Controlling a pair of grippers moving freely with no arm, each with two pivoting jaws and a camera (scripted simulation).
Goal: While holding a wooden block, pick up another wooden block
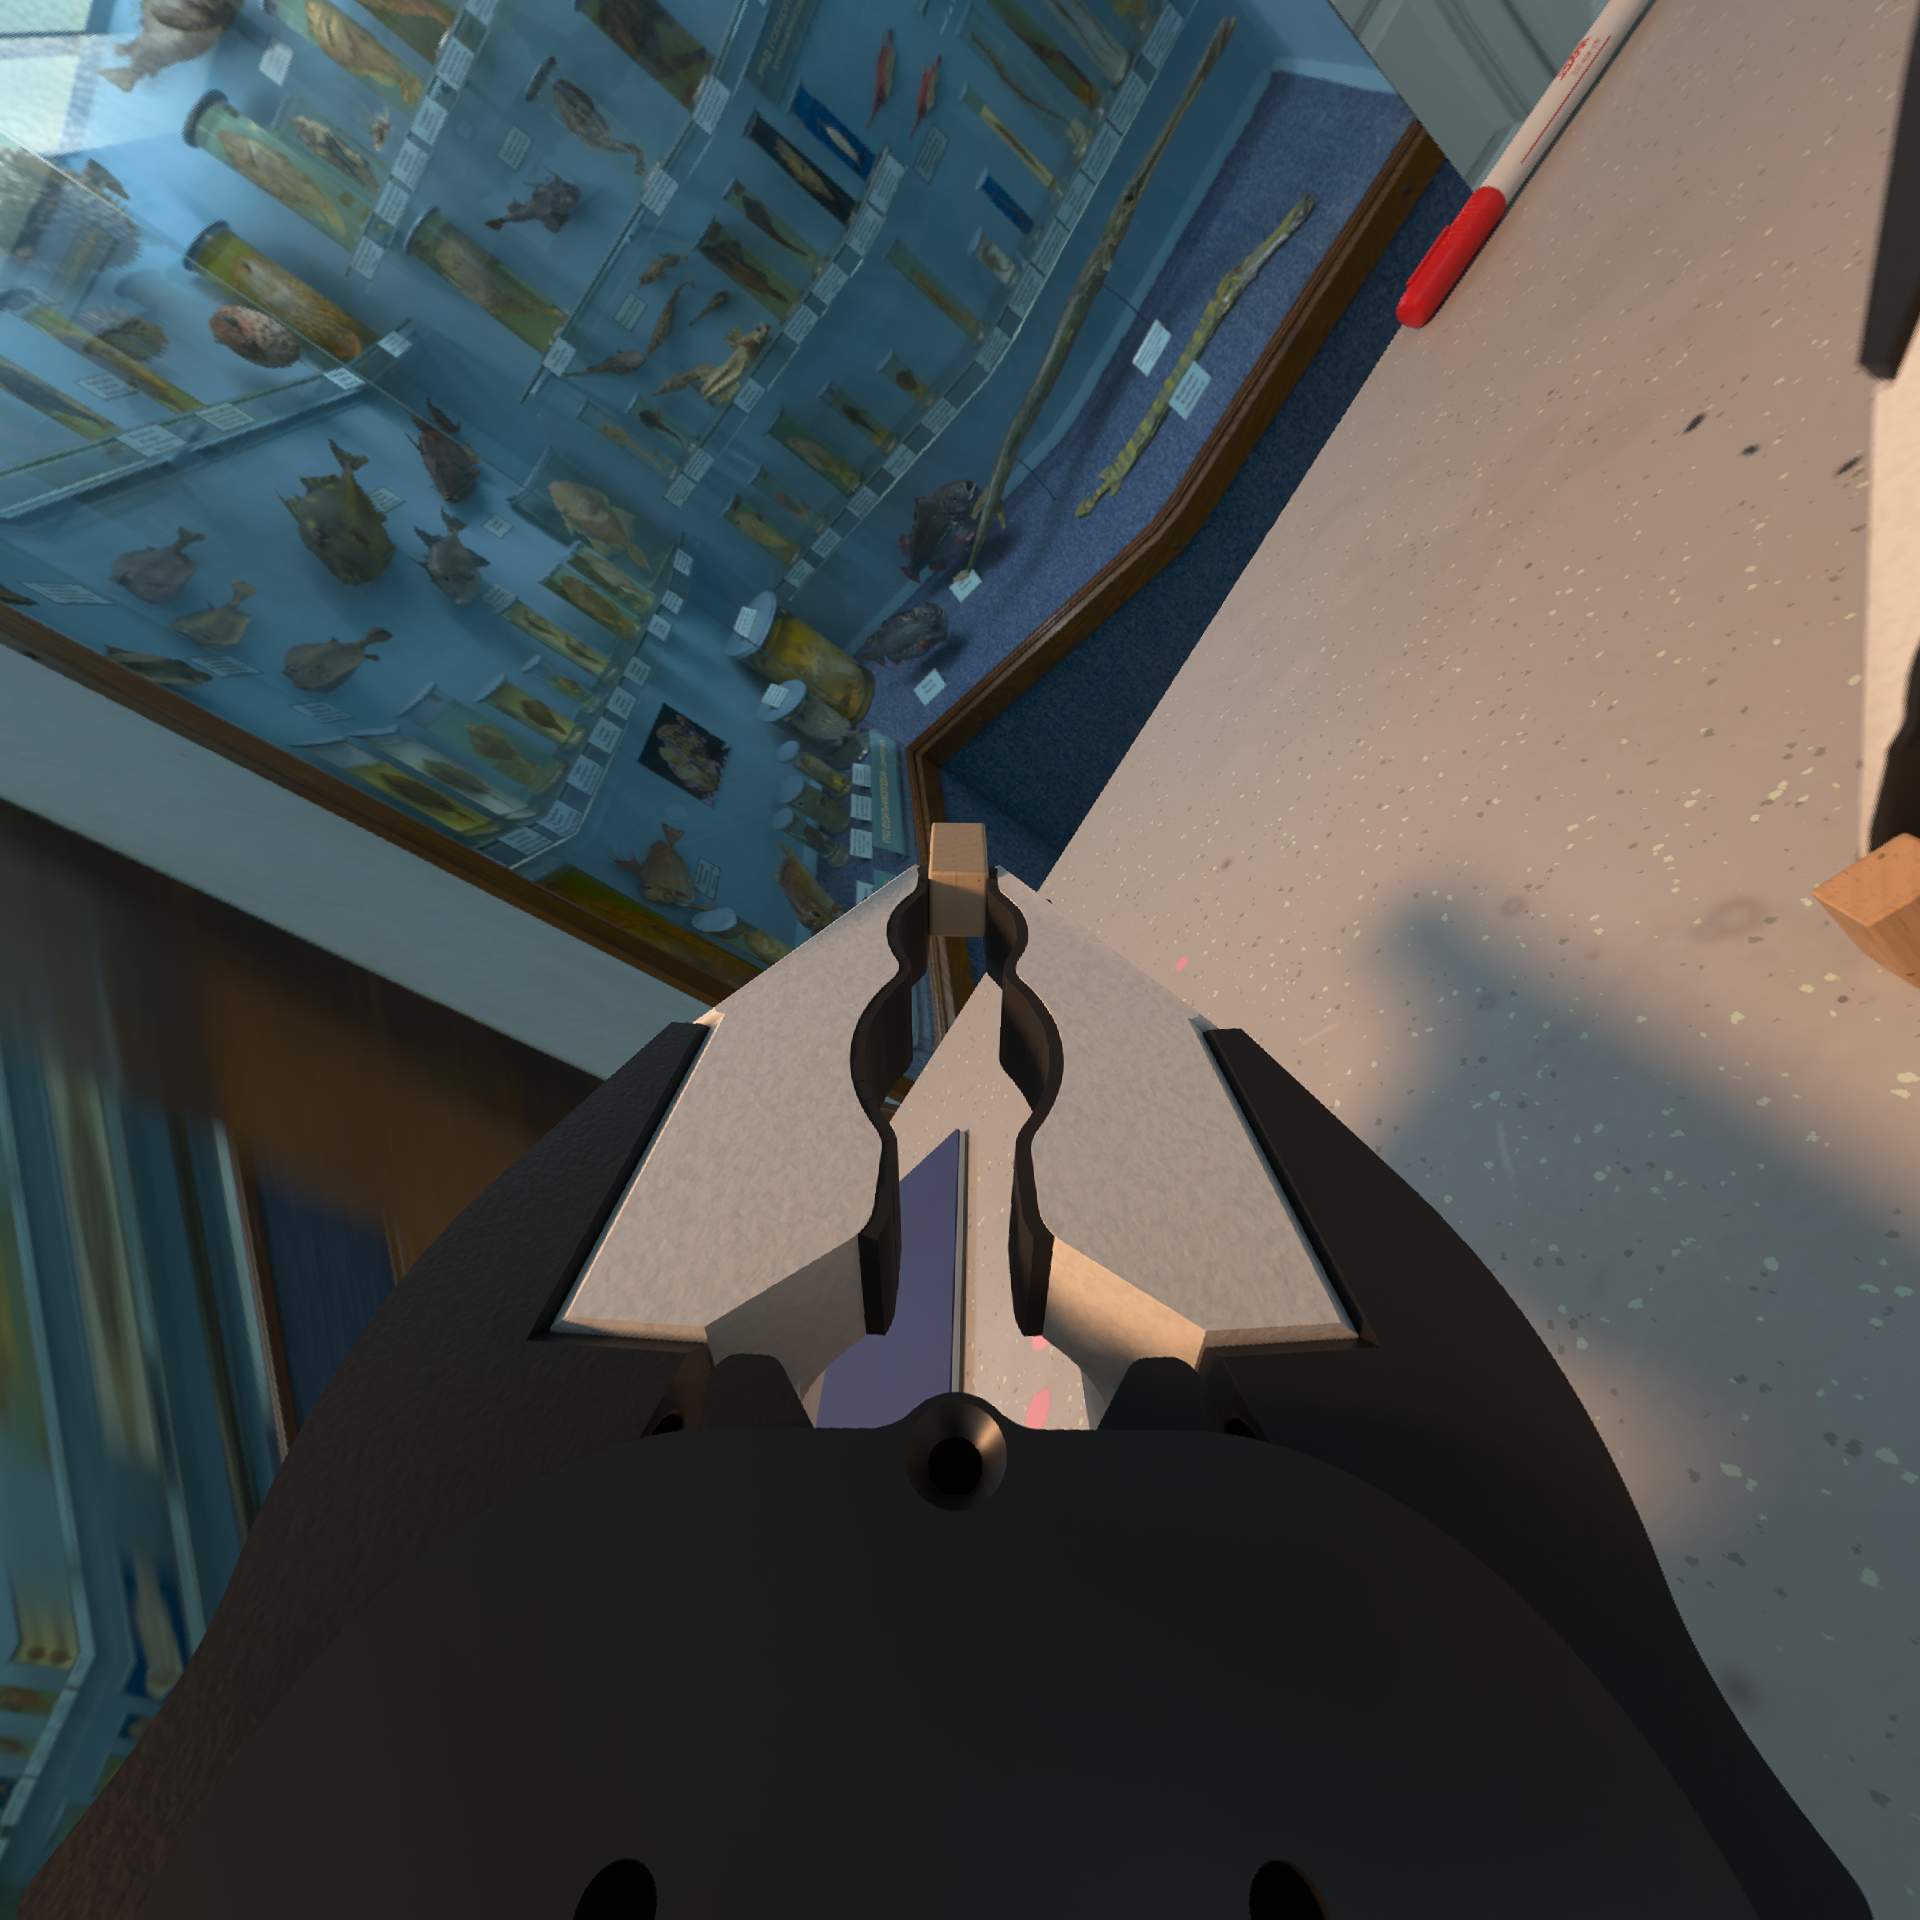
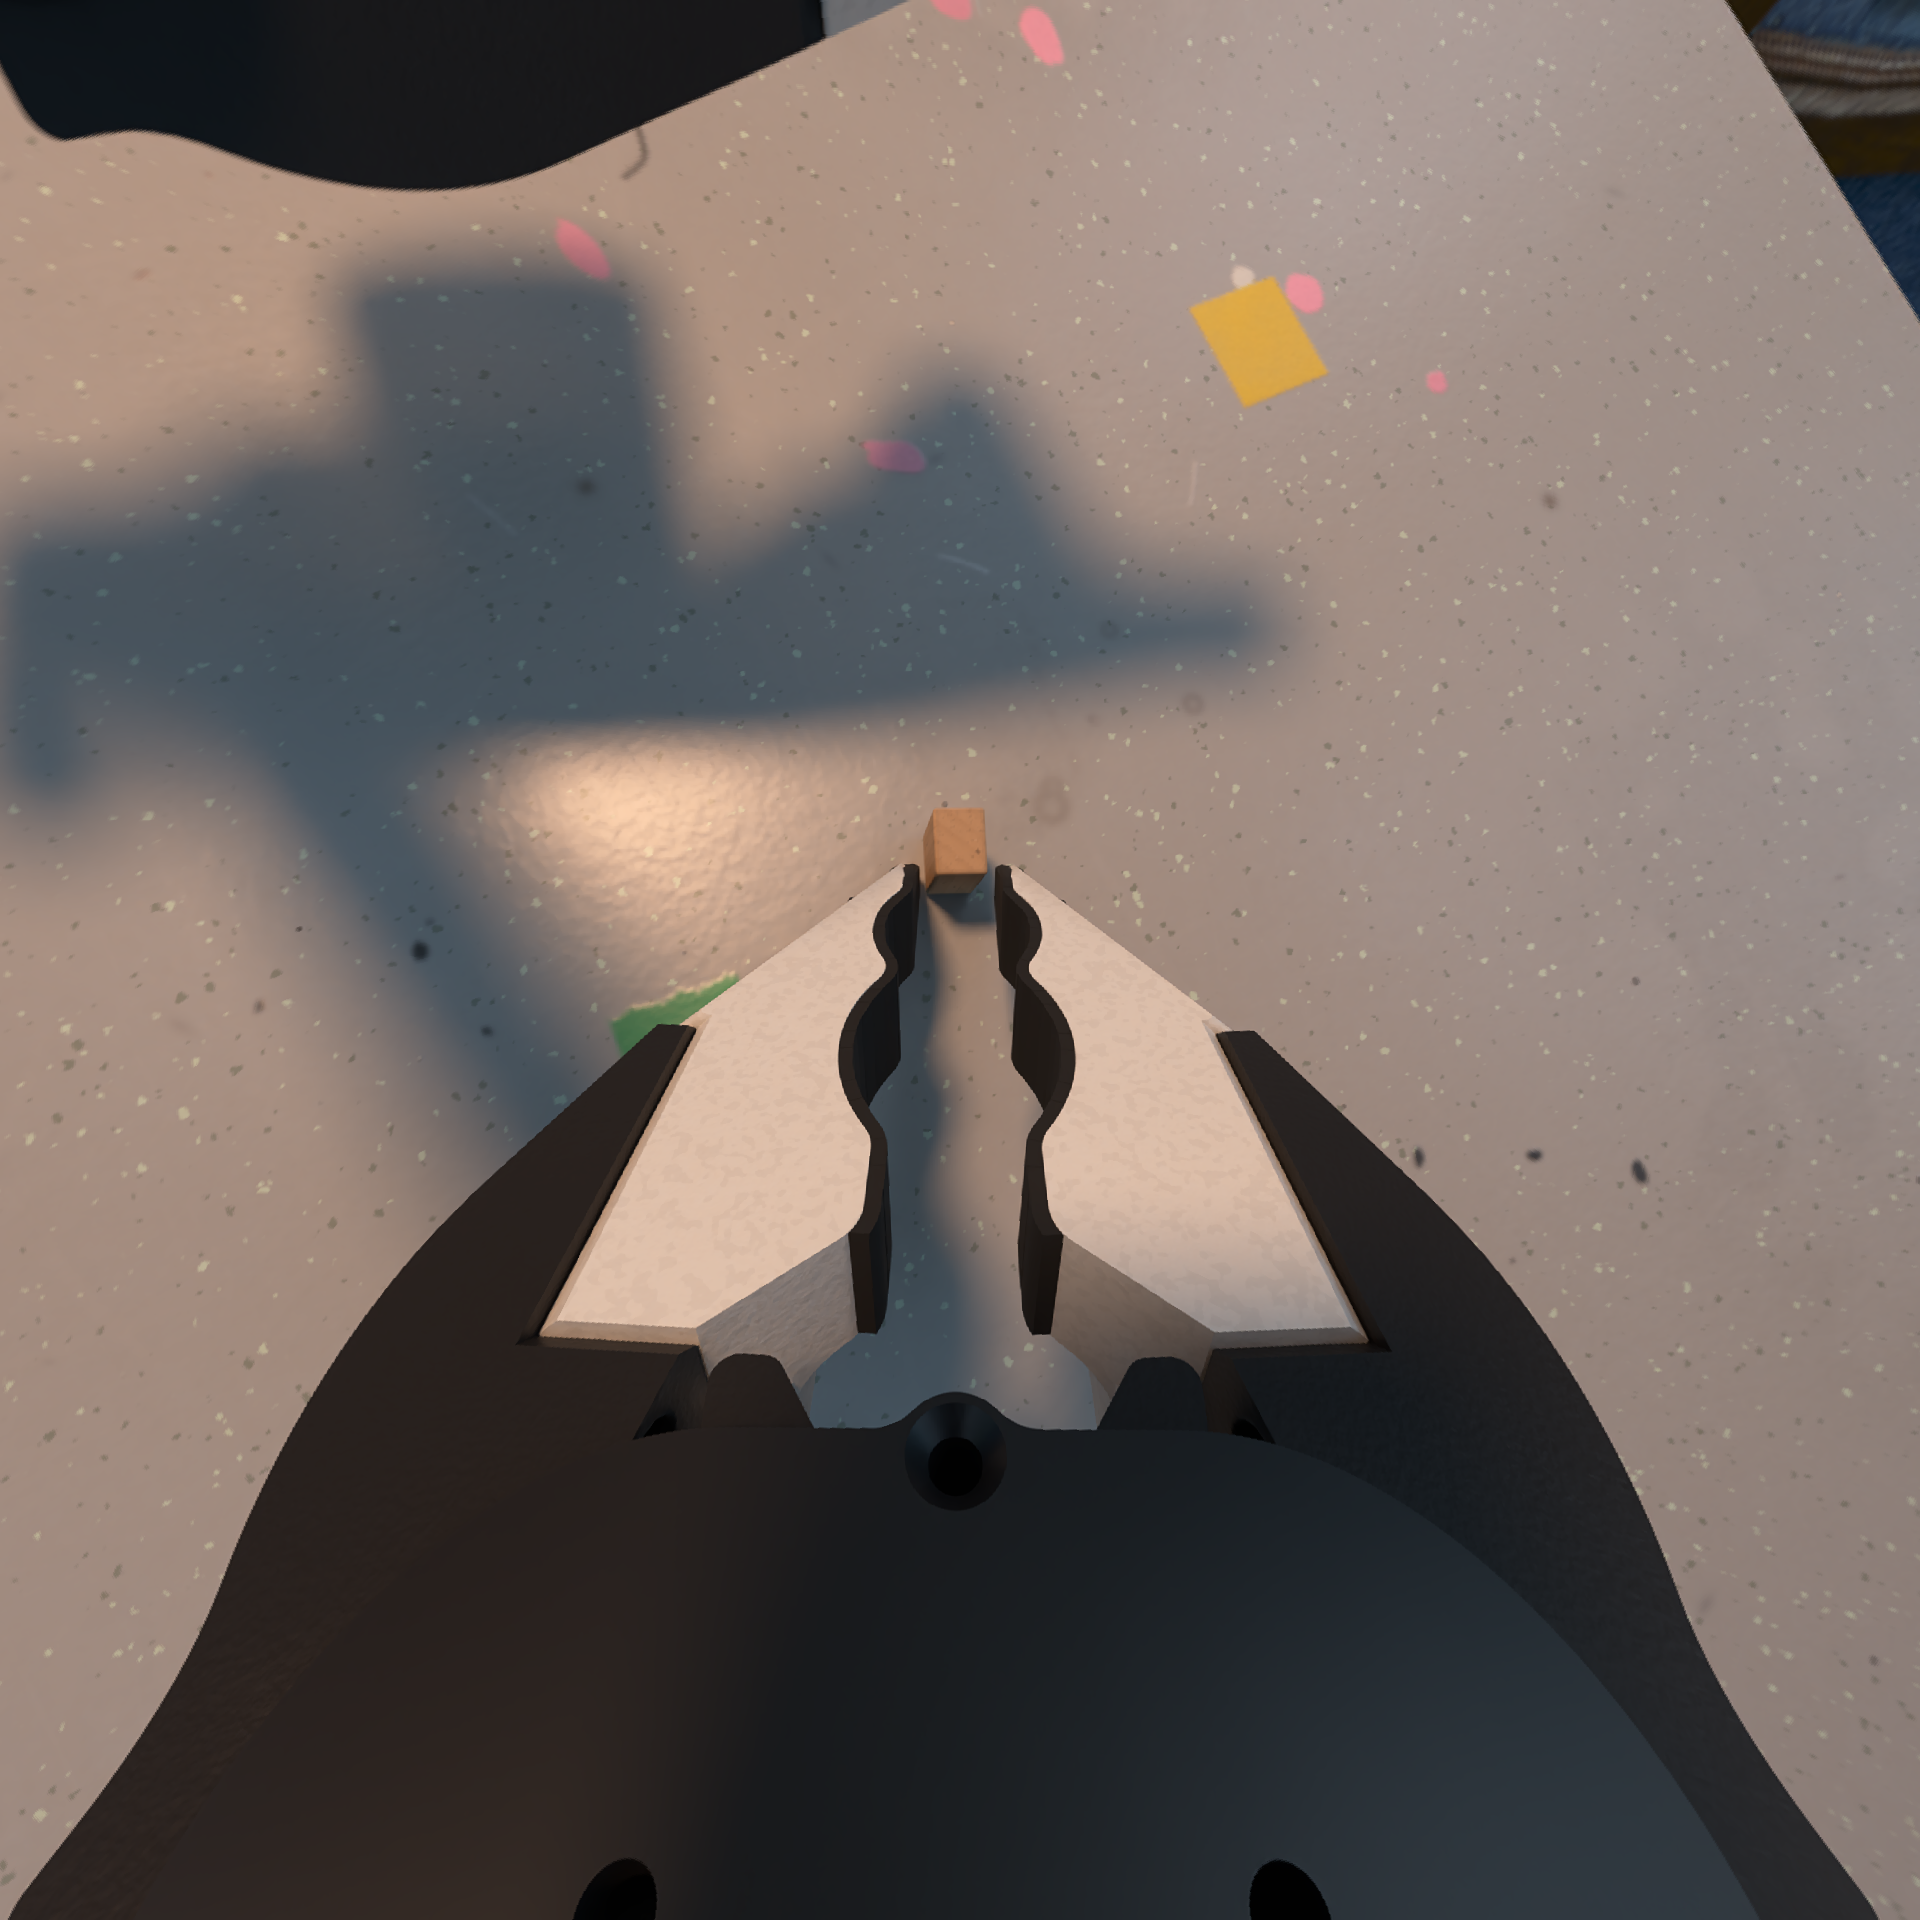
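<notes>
Wooden block [image 1: 957, 878] clamped at left claw [image 1: 957, 902] tips, raised off speckled counter [image 1: 1455, 831]; red-capped marker [image 1: 1496, 197] visible only there. Right claw [image 2: 957, 883] parted, second wooden block [image 2: 957, 850] resting on counter just beyond fingertips, yellow square [image 2: 1257, 338] farther off.

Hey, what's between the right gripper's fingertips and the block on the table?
Nothing. In the right wrist view only bare table lies between the open right gripper and the block, which sits just beyond the tips, not yet gripped.

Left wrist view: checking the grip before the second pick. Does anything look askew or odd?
The wooden block sits pinched only at the very tips of the left gripper, poking past them. A shallow hold, though it looks straight. Nothing else stands out.
</notes>
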